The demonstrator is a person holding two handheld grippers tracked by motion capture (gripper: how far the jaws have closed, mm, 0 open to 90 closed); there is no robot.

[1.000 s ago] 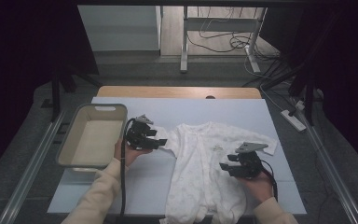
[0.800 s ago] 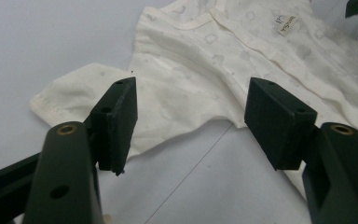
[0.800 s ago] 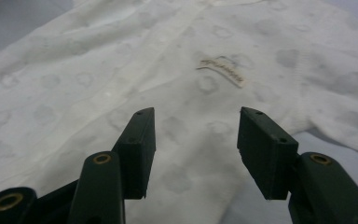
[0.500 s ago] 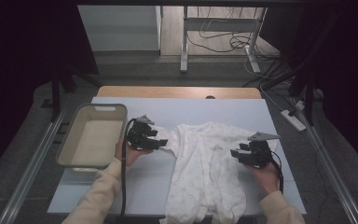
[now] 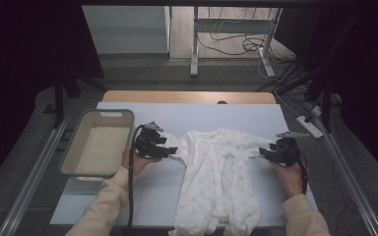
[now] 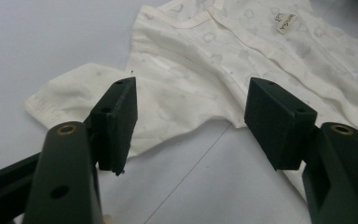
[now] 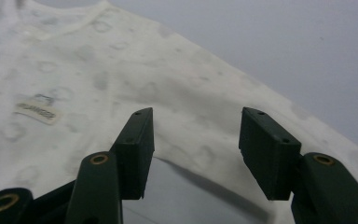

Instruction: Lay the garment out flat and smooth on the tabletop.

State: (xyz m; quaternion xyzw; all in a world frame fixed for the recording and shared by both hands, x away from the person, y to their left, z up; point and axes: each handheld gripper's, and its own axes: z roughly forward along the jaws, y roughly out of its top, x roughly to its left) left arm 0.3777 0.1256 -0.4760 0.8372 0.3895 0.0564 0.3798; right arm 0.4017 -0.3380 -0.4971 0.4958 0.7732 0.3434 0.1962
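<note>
A white baby onesie [image 5: 216,172] lies flat on the pale table [image 5: 202,115], neck toward the far side and legs toward the near edge. My left gripper [image 5: 170,150] is at its left sleeve, open. In the left gripper view the gripper [image 6: 191,100] hovers with its jaws astride the sleeve's lower edge and armpit of the onesie [image 6: 205,60]. My right gripper [image 5: 262,153] sits at the right sleeve, also open. In the right gripper view the gripper [image 7: 198,126] has its jaws spread over the underarm edge of the onesie [image 7: 98,70], pressing on nothing.
A beige plastic tub [image 5: 98,142] stands at the table's left, just beside my left hand. A power strip [image 5: 310,126] lies off the table's right side. Desk legs and cables are on the floor beyond the far edge.
My right gripper has moved right and away from the near edge, from over the onesie's body out to its right sleeve. The left gripper and the onesie have stayed put.
</note>
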